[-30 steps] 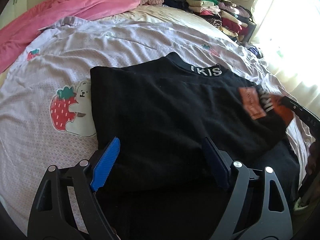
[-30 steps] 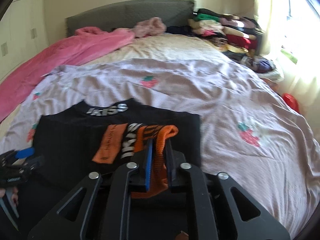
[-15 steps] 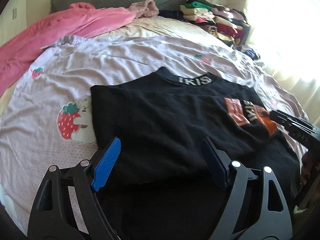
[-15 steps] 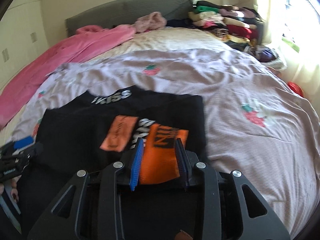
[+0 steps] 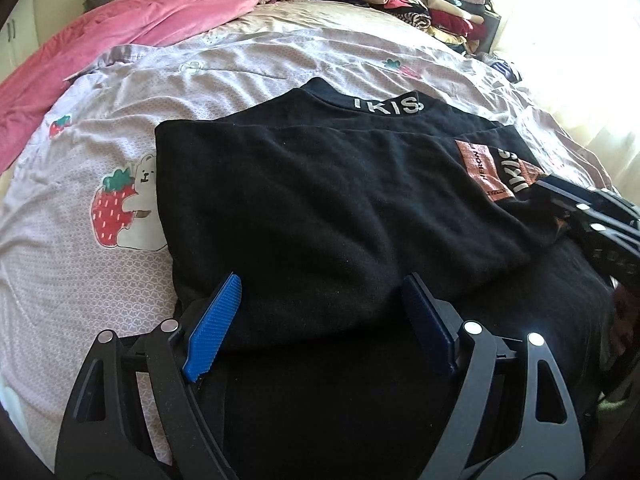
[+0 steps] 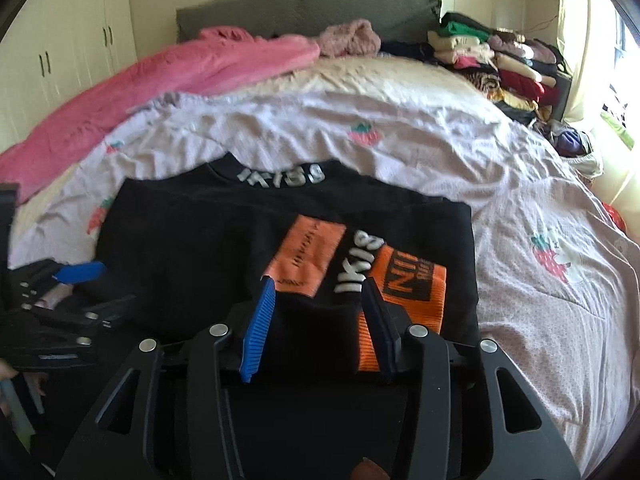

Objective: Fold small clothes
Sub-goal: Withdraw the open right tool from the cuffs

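1. A black sweater (image 5: 320,208) lies folded on a bed, on a lilac quilt (image 5: 248,64) printed with strawberries and bears. It fills the middle of the left wrist frame and the centre-left of the right wrist frame.
2. The collar, at the sweater's far edge, carries pale lettering (image 6: 282,176).
3. An orange patch (image 6: 308,256) and an orange cuff (image 6: 408,284) lie on top of the black cloth, right of centre in the right wrist frame.
4. The left claw (image 5: 320,312) stands wide at the bottom of its own frame. Its blue pads are well apart, on either side of the sweater's near edge, and neither presses the cloth.
5. The right claw (image 6: 318,320) is at bottom centre of its own frame and its jaws are opening. Black cloth lies between the pads, and the orange cuff sits just beside the right-hand pad; the cloth looks free of them.
6. A pink blanket (image 6: 160,84) runs along the upper left of both frames.
7. A stack of folded clothes (image 6: 500,64) stands at the upper right, near a bright window.
8. A grey headboard (image 6: 304,12) crosses the top of the right wrist frame.
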The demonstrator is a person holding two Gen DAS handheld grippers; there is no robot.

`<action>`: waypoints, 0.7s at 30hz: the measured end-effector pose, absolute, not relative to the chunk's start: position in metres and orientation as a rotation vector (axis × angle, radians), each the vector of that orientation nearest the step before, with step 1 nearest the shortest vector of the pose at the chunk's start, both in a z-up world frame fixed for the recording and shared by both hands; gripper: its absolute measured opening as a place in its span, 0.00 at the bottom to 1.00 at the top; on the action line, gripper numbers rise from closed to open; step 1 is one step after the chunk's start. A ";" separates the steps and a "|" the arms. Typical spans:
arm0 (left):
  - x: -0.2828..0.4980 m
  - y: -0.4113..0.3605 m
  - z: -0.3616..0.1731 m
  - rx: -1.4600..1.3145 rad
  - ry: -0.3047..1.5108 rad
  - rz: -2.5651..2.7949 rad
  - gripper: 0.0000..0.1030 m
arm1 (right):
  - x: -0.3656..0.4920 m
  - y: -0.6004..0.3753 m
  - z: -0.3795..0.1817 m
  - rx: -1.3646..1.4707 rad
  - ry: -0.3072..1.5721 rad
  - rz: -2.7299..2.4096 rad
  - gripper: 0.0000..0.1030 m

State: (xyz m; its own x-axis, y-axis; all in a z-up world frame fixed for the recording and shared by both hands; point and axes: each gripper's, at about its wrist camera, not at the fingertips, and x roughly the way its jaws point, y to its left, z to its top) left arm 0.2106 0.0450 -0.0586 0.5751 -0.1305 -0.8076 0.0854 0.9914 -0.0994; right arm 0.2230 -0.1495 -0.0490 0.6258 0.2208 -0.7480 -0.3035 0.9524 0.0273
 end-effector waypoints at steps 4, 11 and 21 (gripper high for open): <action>0.211 0.046 -0.058 -0.064 0.950 -0.130 0.73 | 0.238 -0.163 -0.074 -0.061 0.941 0.265 0.47; 0.211 0.046 -0.057 -0.070 0.949 -0.132 0.73 | 0.235 -0.165 -0.072 -0.028 0.943 0.258 0.51; 0.209 0.049 -0.053 -0.091 0.947 -0.137 0.73 | 0.211 -0.171 -0.055 0.052 0.893 0.278 0.78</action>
State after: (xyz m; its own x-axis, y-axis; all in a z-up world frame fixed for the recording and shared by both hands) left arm 0.2087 0.0491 -0.0526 0.5761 -0.1568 -0.8022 0.0773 0.9875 -0.1375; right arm 0.2111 -0.1714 -0.0547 0.5935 0.2606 -0.7615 -0.2172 0.9629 0.1602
